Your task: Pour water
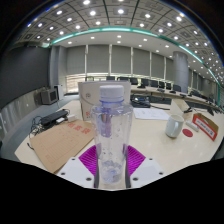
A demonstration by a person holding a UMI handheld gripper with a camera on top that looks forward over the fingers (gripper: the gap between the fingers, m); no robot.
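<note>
Bottle (112,135) of clear plastic, with a pale cap on top, stands upright in the middle of the view, right between the two fingers of the hand-held gripper (111,163). The purple pads (88,158) sit close against its lower sides, one on each side, so the fingers appear to be pinching the bottle, though its clear wall makes the exact contact hard to judge. Whether the bottle's base rests on the bench (165,150) or is lifted off it cannot be told. Beyond the fingers and to the left lies a flat brown cardboard sheet (62,140) on the light bench. To the right, well apart from the bottle, stands a small grey cup (175,125), with a red box (206,124) just beyond it.
</note>
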